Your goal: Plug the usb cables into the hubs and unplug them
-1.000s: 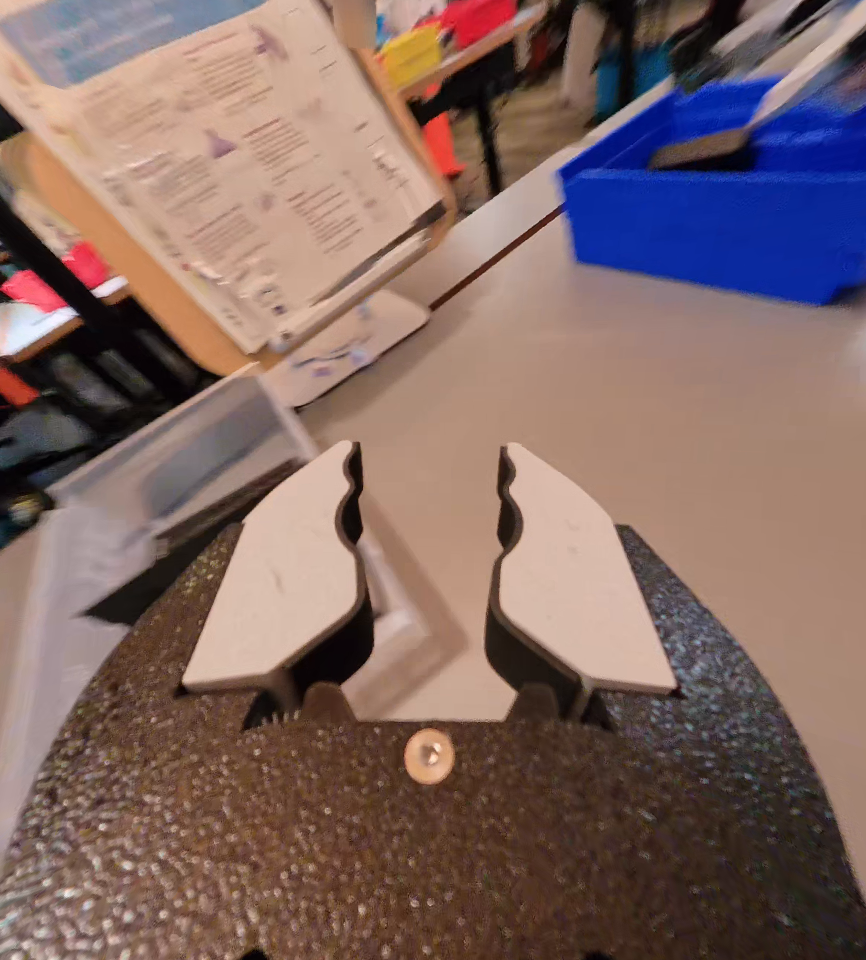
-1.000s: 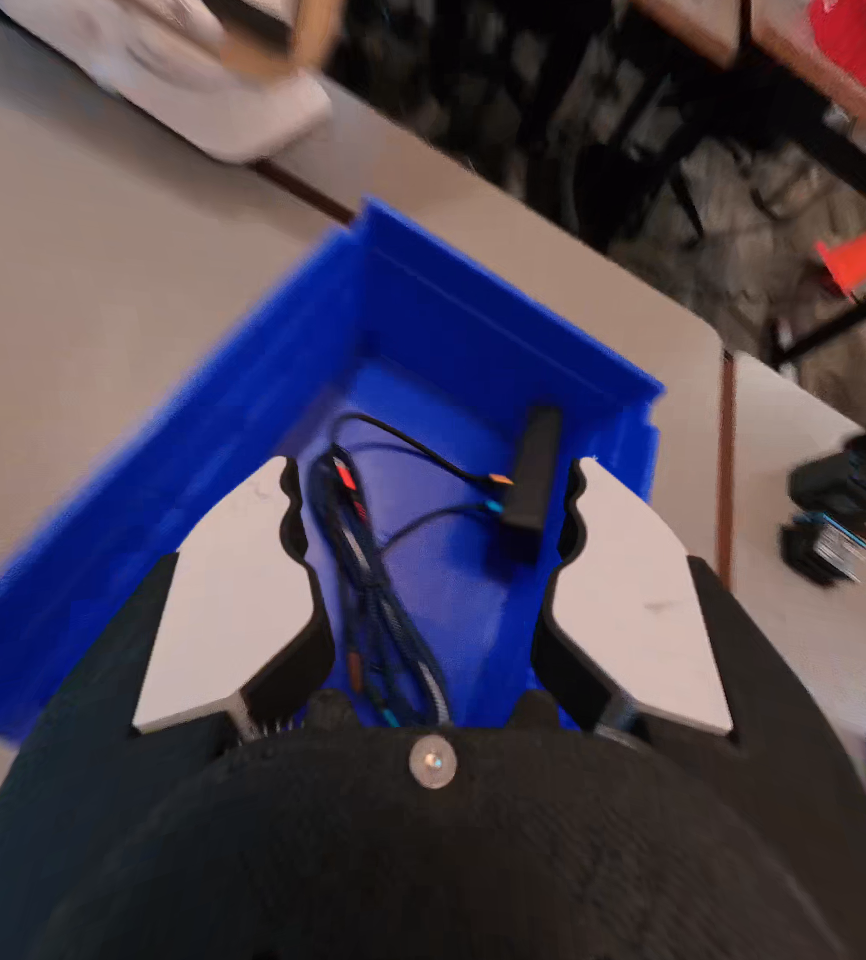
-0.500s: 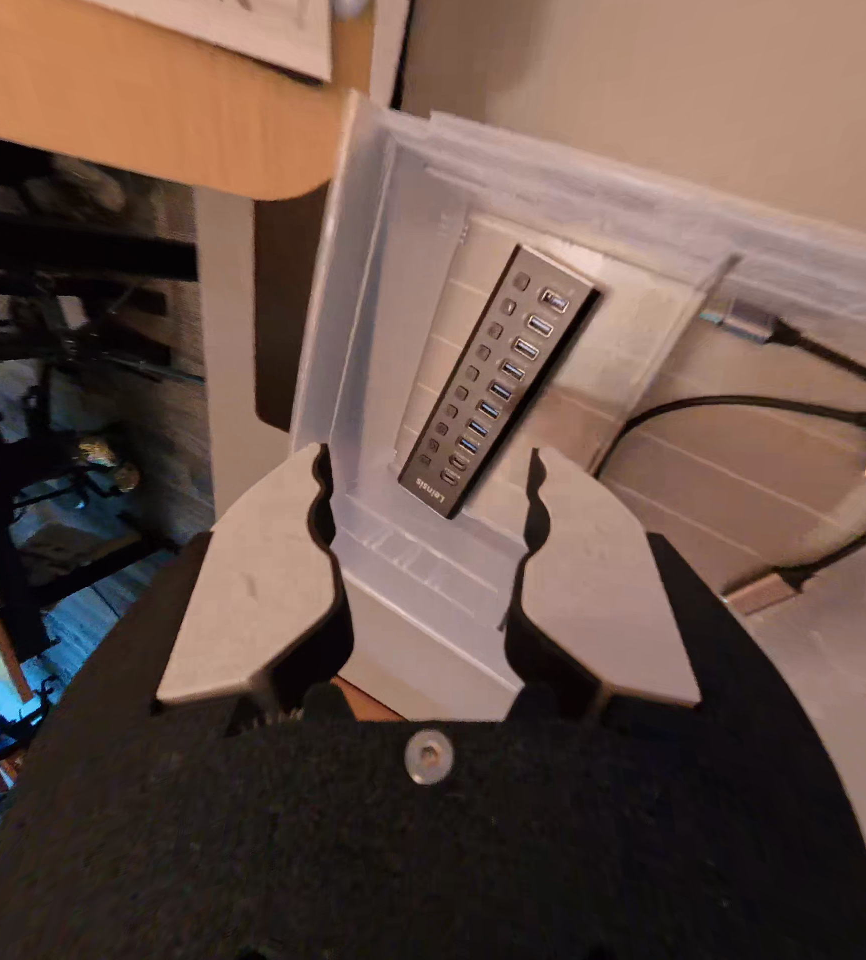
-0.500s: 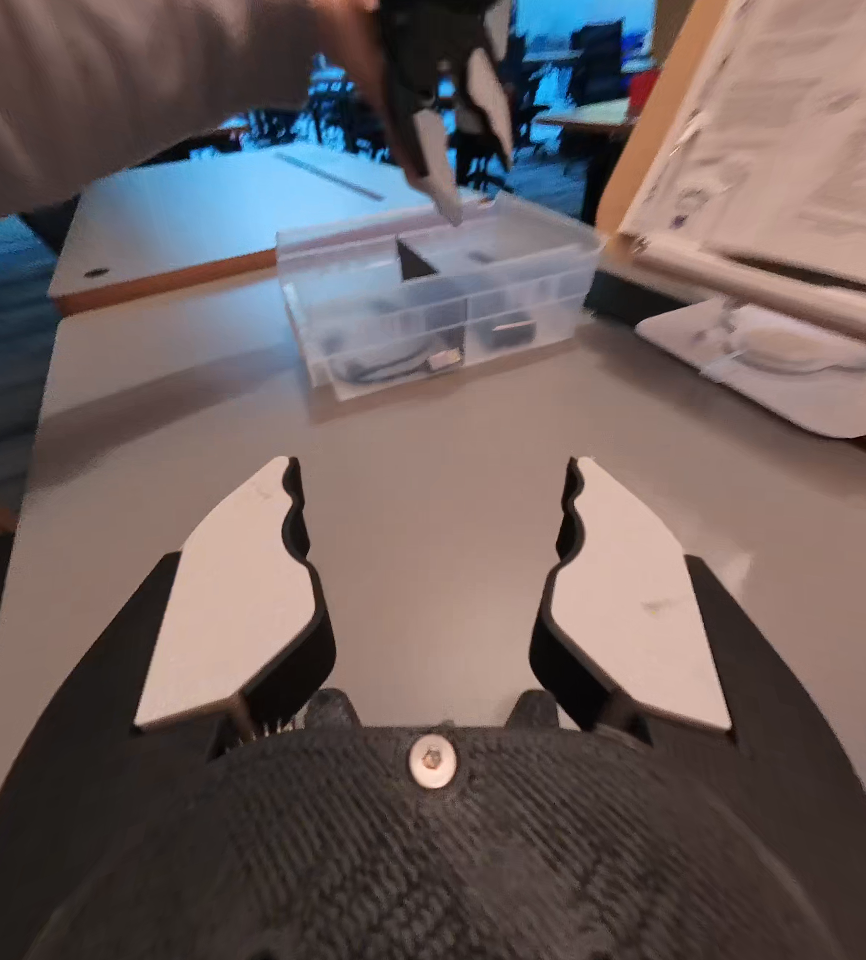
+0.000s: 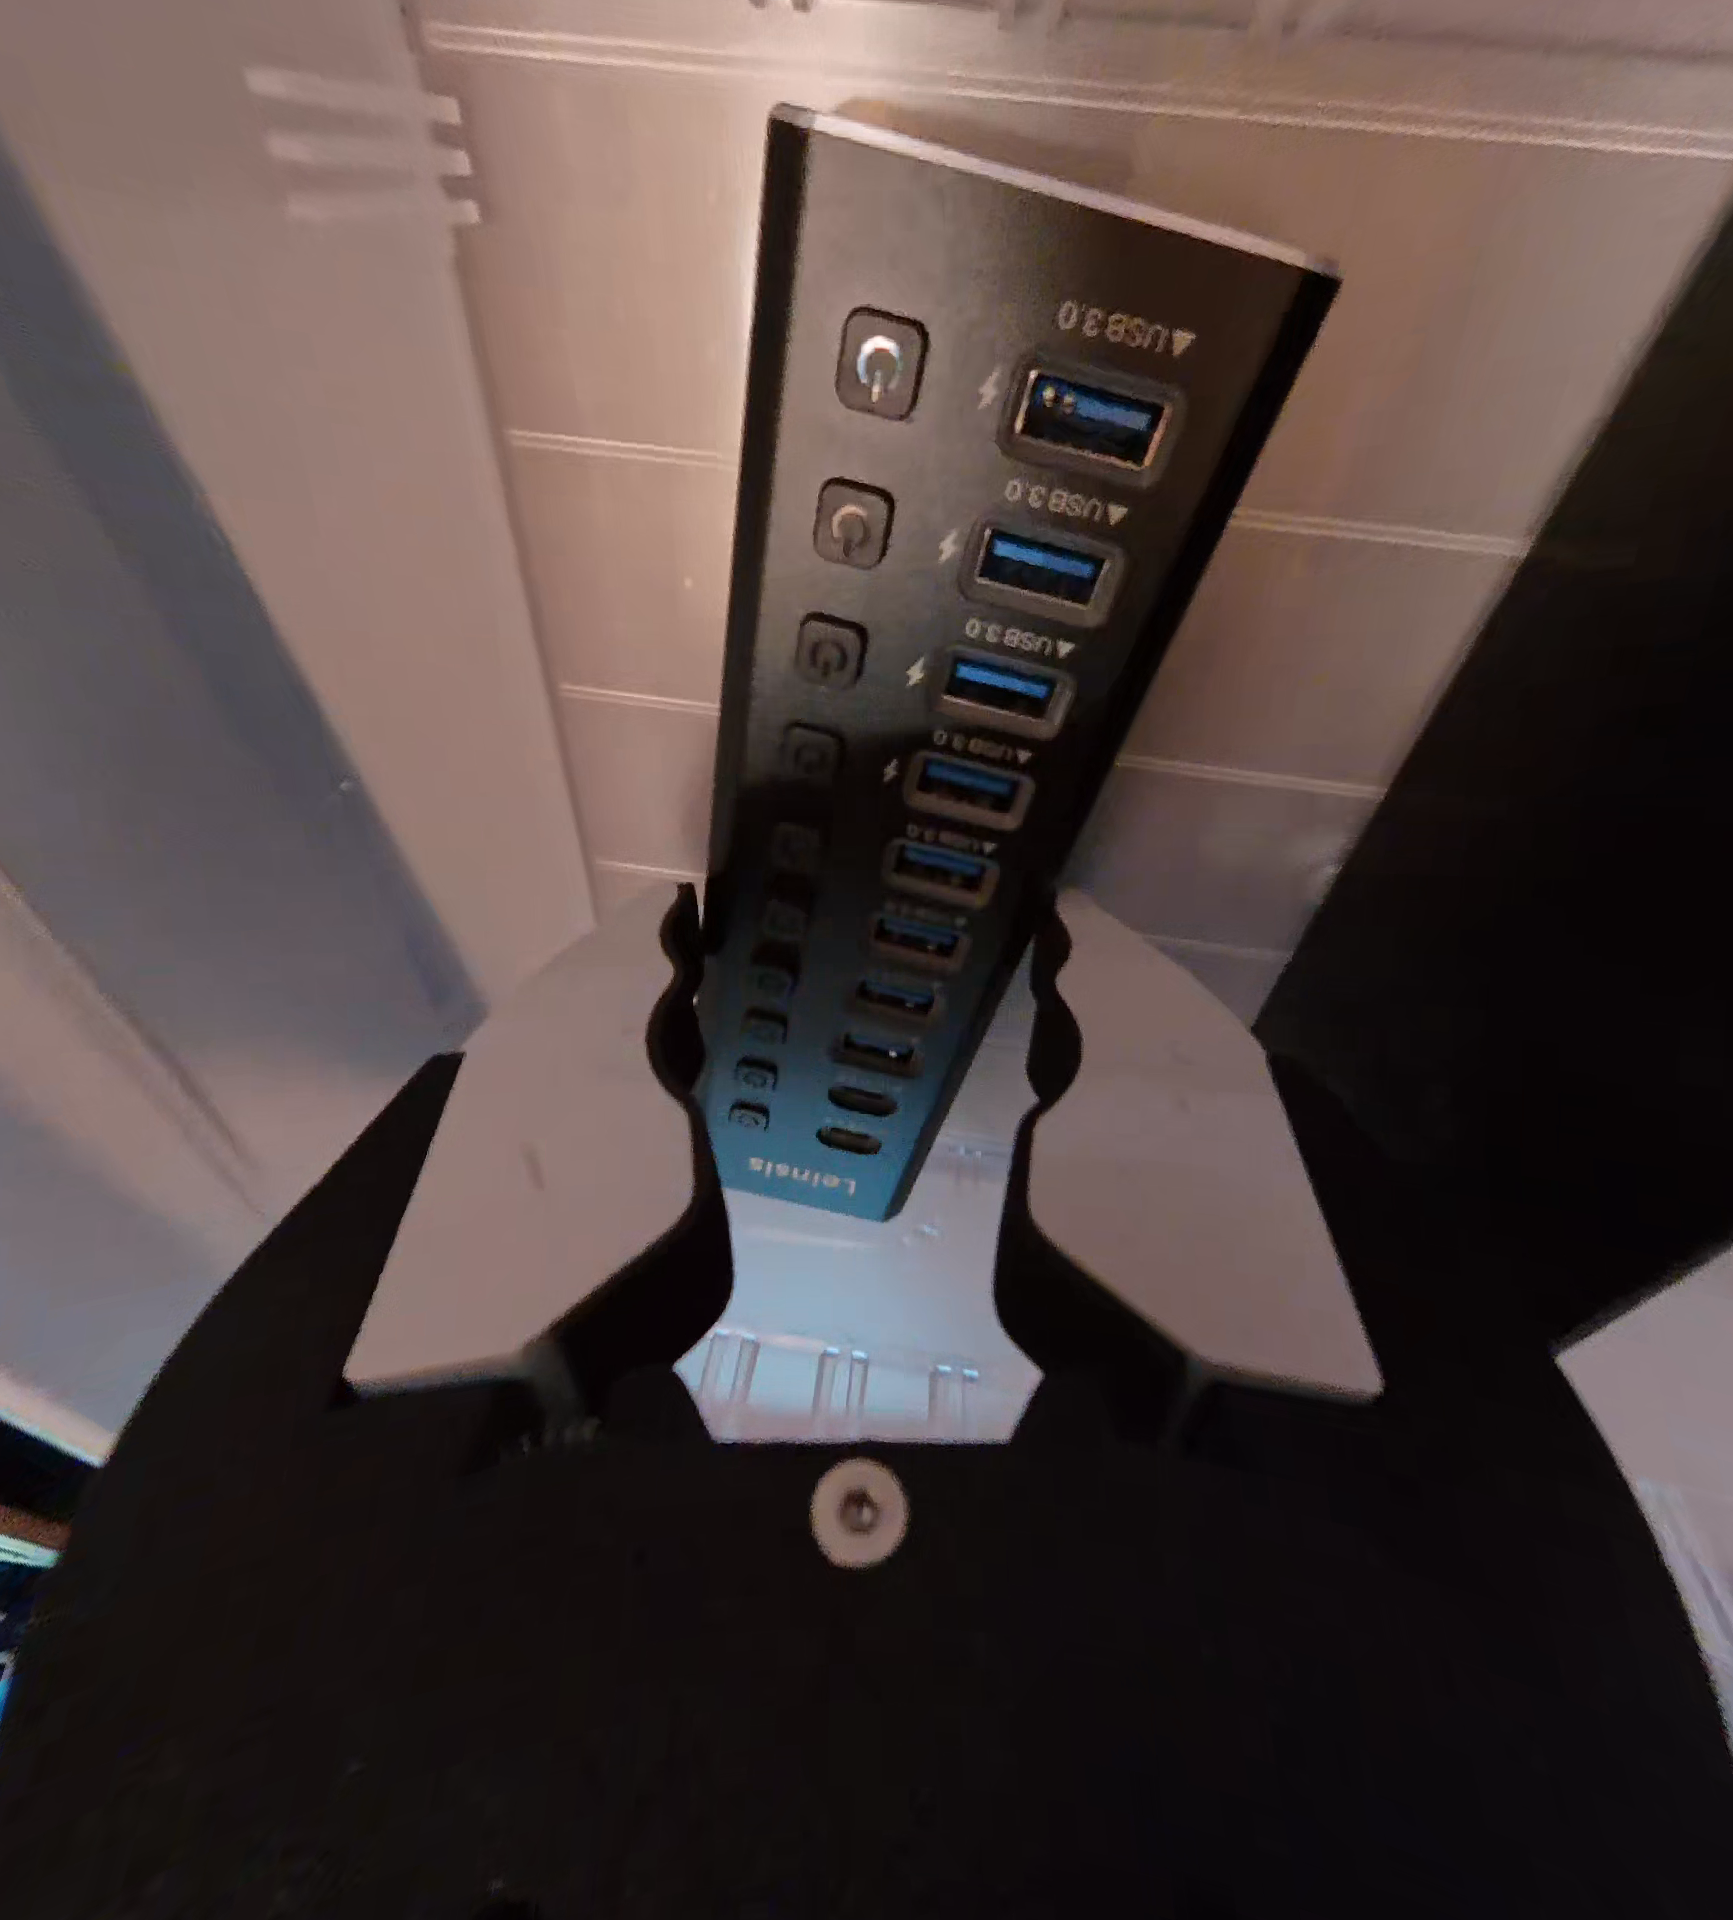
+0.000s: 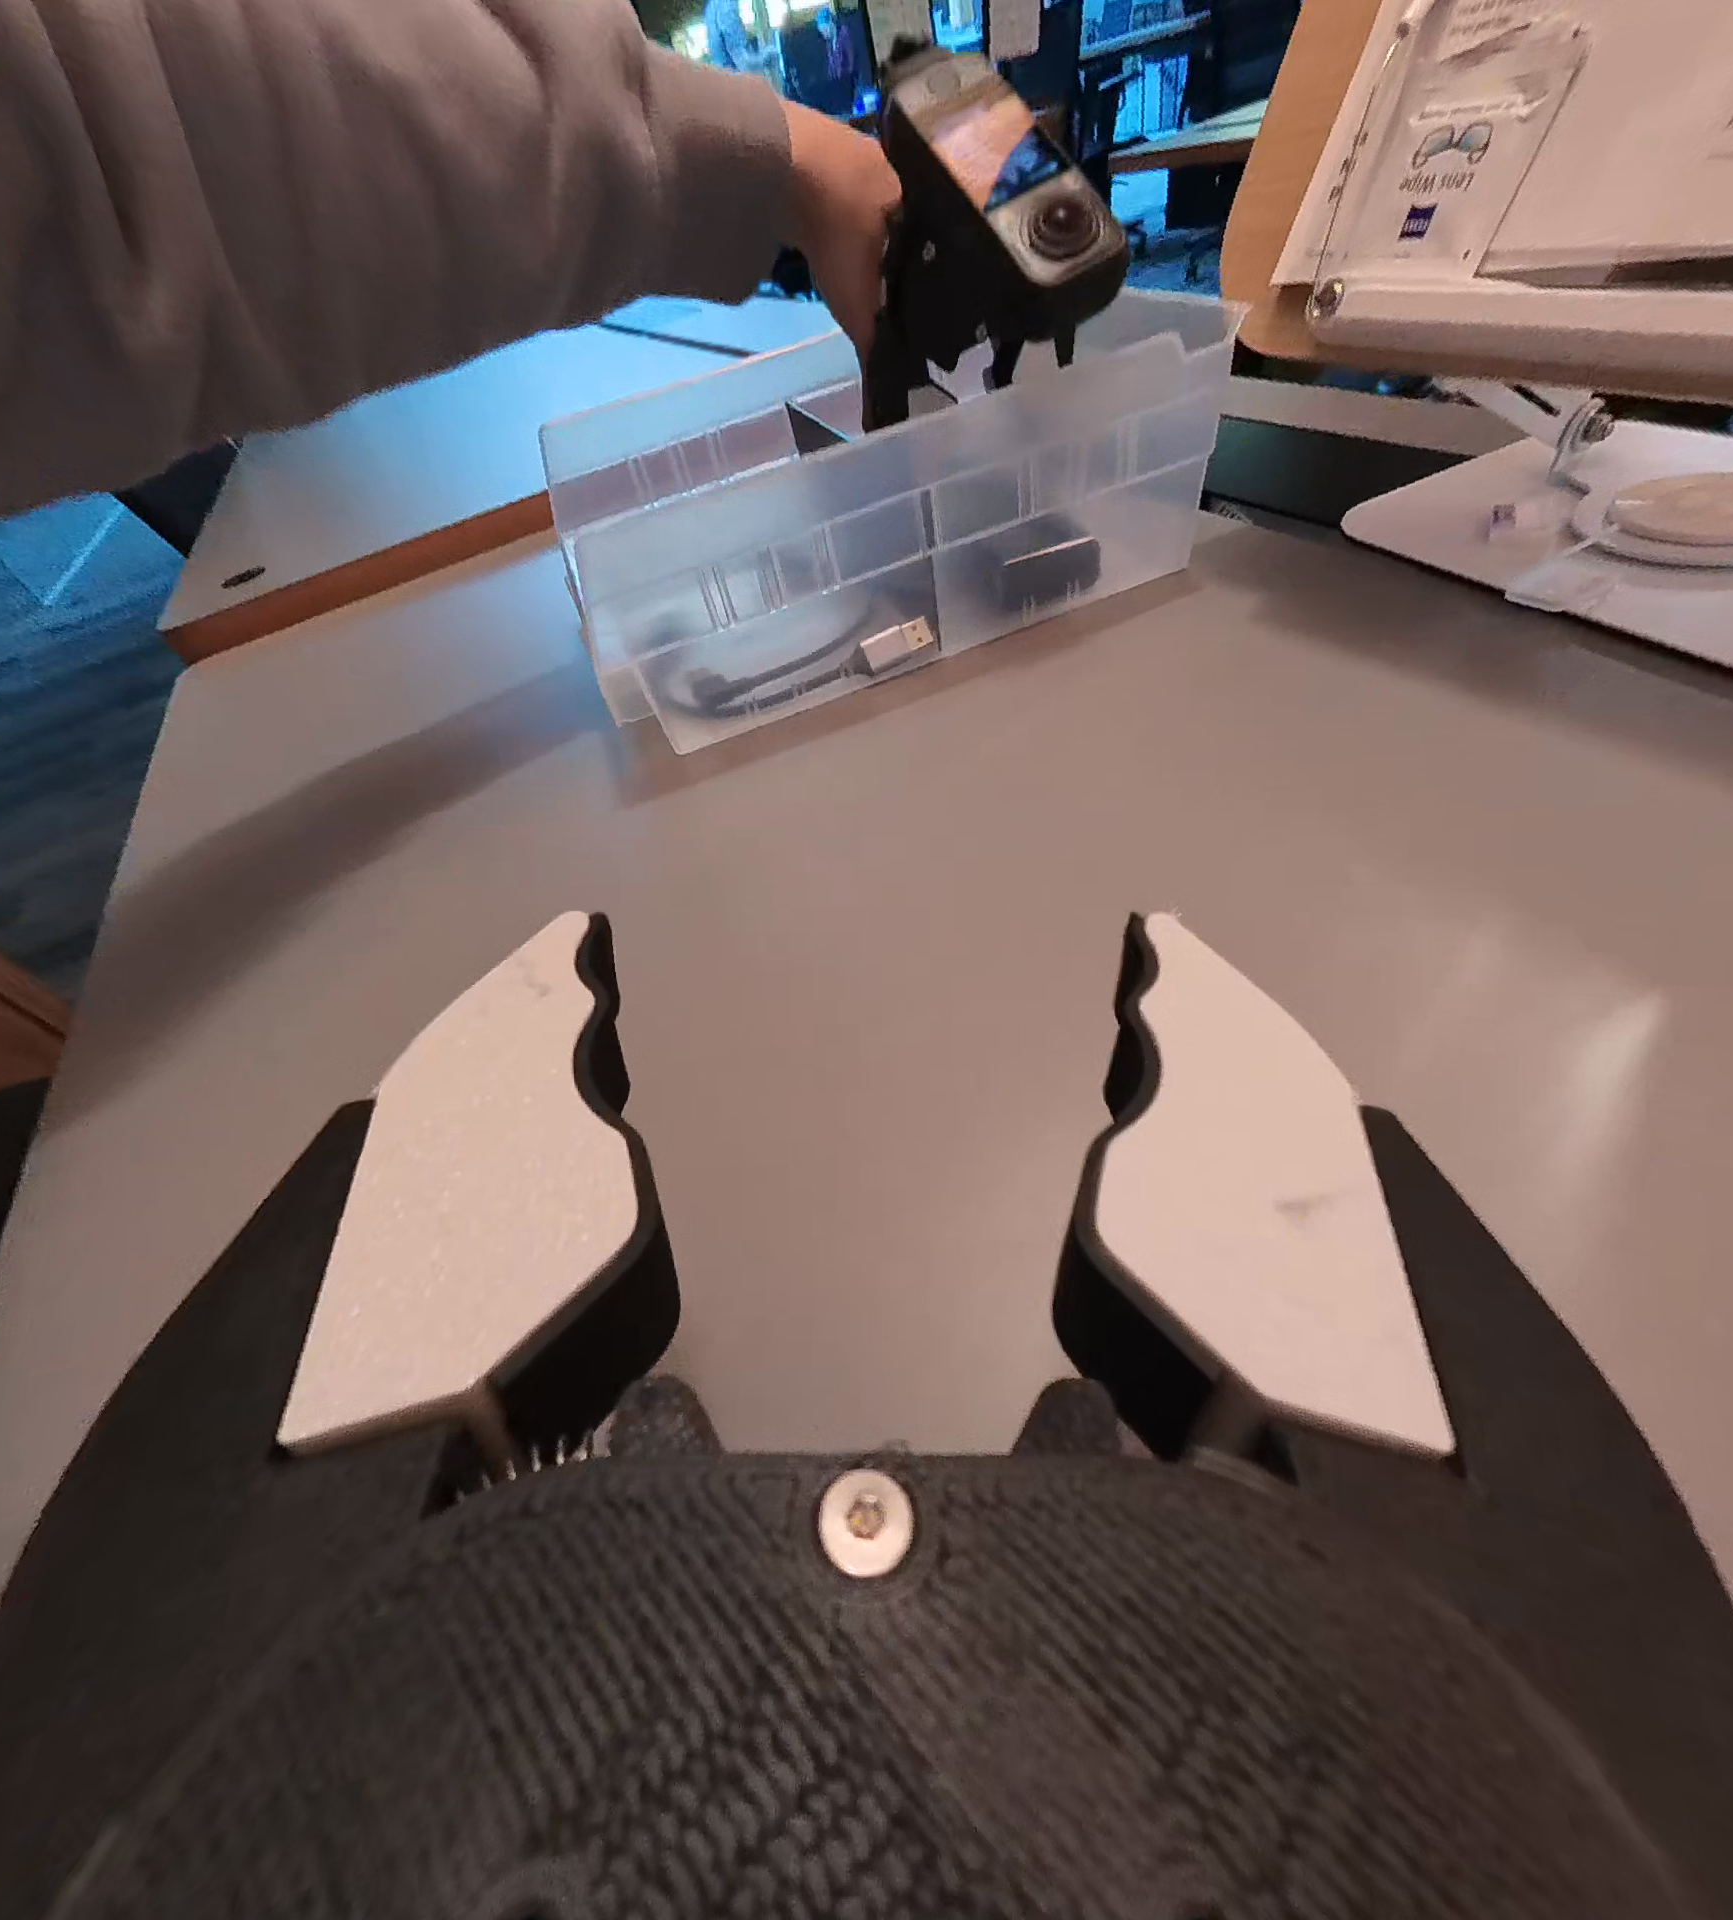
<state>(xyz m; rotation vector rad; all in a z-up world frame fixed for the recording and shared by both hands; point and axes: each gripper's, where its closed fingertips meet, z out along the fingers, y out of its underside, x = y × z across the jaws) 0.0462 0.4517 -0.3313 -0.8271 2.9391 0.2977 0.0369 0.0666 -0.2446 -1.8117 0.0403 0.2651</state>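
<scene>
A long black USB hub (image 5: 955, 644) with a row of blue ports and buttons lies in a clear plastic box (image 5: 218, 520). My left gripper (image 5: 862, 935) is down inside the box, its jaws open on either side of the hub's near end, close to its edges. In the right wrist view the left gripper (image 6: 955, 312), held by a hand, reaches into the clear box (image 6: 1153, 457). A black USB cable with a silver plug (image 6: 893, 649) lies in the box's front compartment. My right gripper (image 6: 867, 935) is open and empty above the grey table (image 6: 945, 831).
A dark divider (image 5: 1568, 831) stands in the box to the right of the hub. A black adapter (image 6: 1038, 571) sits in another compartment. A white document stand (image 6: 1620, 312) with papers is at the table's far right. A grey sleeve (image 6: 270, 187) crosses the upper left.
My left gripper swung from the table down into the clear box and closed in on the hub's end, its jaws a little narrower. My right gripper turned away from the blue bin toward the clear box.
</scene>
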